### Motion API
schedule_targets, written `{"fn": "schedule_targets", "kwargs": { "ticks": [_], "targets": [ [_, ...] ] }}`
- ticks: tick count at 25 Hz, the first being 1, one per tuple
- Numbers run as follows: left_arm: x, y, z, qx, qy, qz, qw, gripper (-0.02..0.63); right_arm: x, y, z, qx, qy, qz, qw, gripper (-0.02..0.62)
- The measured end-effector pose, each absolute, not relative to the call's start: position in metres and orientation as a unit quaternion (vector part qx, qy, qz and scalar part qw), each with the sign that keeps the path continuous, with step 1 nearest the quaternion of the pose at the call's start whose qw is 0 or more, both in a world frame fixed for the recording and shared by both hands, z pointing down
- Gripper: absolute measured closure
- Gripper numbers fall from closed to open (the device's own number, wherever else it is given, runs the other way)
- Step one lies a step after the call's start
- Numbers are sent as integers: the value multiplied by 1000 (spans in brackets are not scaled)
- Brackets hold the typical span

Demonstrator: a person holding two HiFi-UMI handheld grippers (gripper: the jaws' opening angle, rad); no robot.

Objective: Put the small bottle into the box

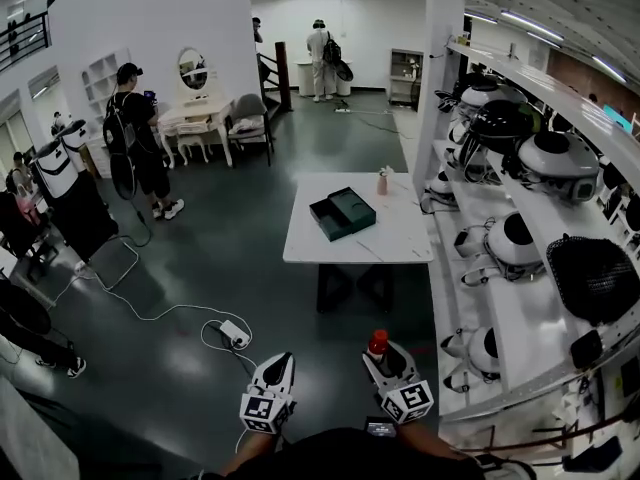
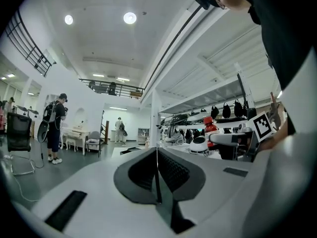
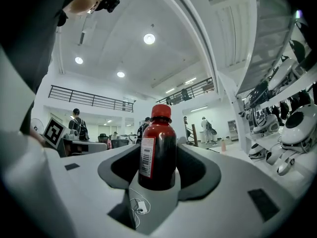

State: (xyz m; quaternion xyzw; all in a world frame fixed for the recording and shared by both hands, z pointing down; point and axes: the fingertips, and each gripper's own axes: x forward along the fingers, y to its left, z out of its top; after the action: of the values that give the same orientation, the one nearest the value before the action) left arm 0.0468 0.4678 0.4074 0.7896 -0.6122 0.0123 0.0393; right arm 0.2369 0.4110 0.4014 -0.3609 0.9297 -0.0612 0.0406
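Observation:
My right gripper [image 1: 380, 350] [image 3: 157, 168] is shut on a small dark-red bottle [image 3: 157, 152] with a red cap [image 1: 378, 342], held upright between the jaws low in the head view. My left gripper [image 1: 281, 363] [image 2: 157, 175] hangs beside it, jaws pressed together with nothing in them. The dark green open box [image 1: 342, 213] lies on a white table [image 1: 400, 243] well ahead of both grippers. A small pink bottle [image 1: 382, 181] stands at the table's far edge.
White shelves [image 1: 520, 308] with robot heads and helmets run along the right side. A power strip and cable [image 1: 236, 334] lie on the dark floor at left. People stand at the left and far back, near a dressing table [image 1: 195, 118].

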Motion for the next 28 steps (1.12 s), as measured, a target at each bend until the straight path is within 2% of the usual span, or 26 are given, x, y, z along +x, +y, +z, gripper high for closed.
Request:
{"fn": "schedule_targets", "kwargs": {
  "ticks": [7,18,28],
  "targets": [
    [54,469,399,785,-619,9,28,589,254,402,404,-359,930,-65,46,359],
    [62,472,410,769,-638,4,47,589,271,391,422,-350,931,-77,65,359],
    [29,397,424,768,-638,-13,58,589,245,330,434,-350,932,-88,44,359]
  ]
}}
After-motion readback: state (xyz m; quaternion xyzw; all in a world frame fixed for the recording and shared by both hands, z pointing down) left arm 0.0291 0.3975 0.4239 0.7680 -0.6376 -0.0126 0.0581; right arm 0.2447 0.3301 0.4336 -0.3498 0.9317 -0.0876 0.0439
